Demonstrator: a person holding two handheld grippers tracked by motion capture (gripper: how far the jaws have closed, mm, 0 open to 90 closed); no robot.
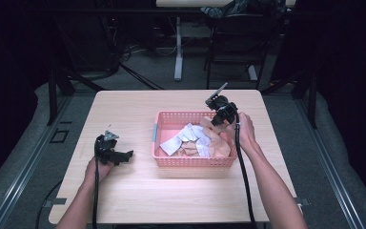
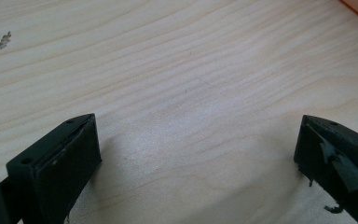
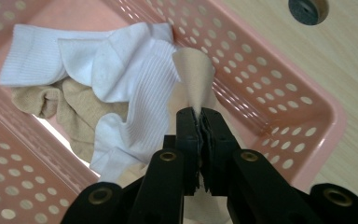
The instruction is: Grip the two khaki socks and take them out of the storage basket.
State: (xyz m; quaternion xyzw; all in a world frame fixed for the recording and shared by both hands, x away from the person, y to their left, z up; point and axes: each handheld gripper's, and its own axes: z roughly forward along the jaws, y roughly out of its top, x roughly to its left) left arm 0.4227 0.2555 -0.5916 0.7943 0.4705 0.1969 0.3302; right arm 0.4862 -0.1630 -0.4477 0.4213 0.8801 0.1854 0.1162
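A pink perforated basket [image 1: 158, 136] stands mid-table with white socks [image 1: 183, 138] and beige socks [image 1: 218, 145] heaped inside. My right gripper [image 1: 216, 122] hangs over the basket's far right part, shut on a beige sock [image 3: 195, 77] whose fabric is pinched between the pads and stands up in a fold. White socks [image 3: 121, 70] and another beige sock [image 3: 70, 105] lie below it in the basket [image 3: 279, 107]. My left gripper [image 1: 124, 156] rests low on the table left of the basket, open, with bare wood between its fingers [image 2: 63, 158].
The light wooden table [image 1: 138, 191] has free room in front and to the left of the basket. A round cable hole [image 3: 307, 9] sits in the tabletop beyond the basket's rim. Chairs and desk legs stand on the floor behind the table.
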